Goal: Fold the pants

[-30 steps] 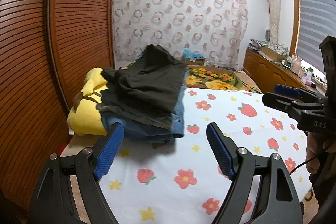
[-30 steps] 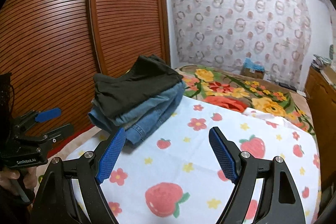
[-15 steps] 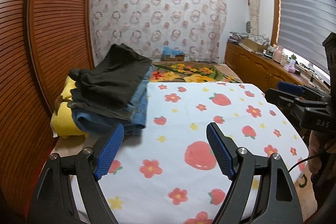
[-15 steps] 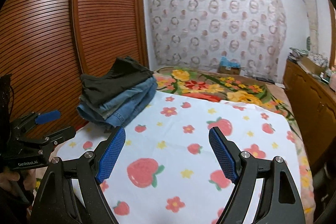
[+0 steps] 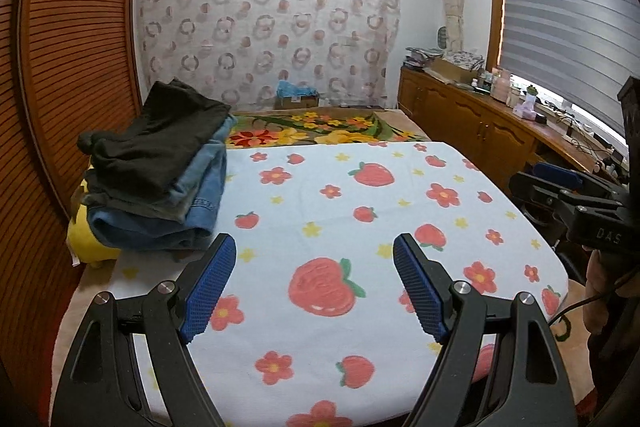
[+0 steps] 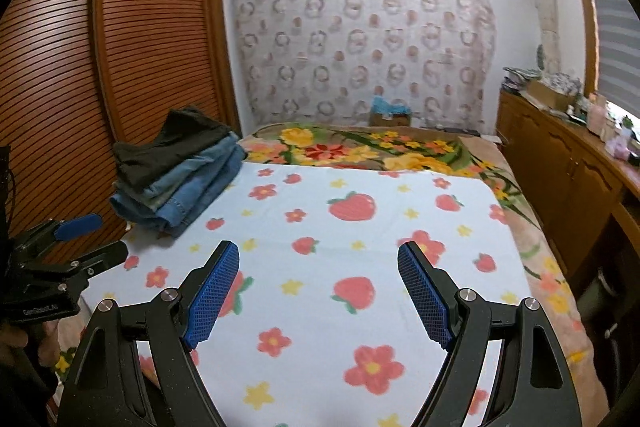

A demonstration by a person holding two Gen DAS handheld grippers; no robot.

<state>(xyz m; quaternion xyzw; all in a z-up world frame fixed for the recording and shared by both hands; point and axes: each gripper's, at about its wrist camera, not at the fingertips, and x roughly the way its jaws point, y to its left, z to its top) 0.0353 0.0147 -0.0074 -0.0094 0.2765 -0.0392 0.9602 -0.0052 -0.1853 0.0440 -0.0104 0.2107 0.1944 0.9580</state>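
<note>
A stack of folded pants [image 5: 160, 183], dark pairs on top of blue jeans, lies at the left edge of the bed on a yellow cushion [image 5: 86, 241]; it also shows in the right wrist view [image 6: 180, 171]. My left gripper [image 5: 314, 287] is open and empty over the white strawberry-print sheet [image 5: 360, 227], right of the stack. My right gripper [image 6: 318, 291] is open and empty above the same sheet [image 6: 360, 239]. Each gripper shows at the edge of the other's view: the right one [image 5: 560, 187], the left one [image 6: 76, 243].
A slatted wooden wardrobe [image 6: 100, 67] stands along the left of the bed. A wooden sideboard [image 5: 480, 123] with clutter runs along the right under the window. A floral blanket [image 6: 360, 147] covers the far end of the bed.
Both grippers have pulled back and turned right, away from the stack. The stack now sits farther left and smaller in both views. Both grippers stayed open.
</note>
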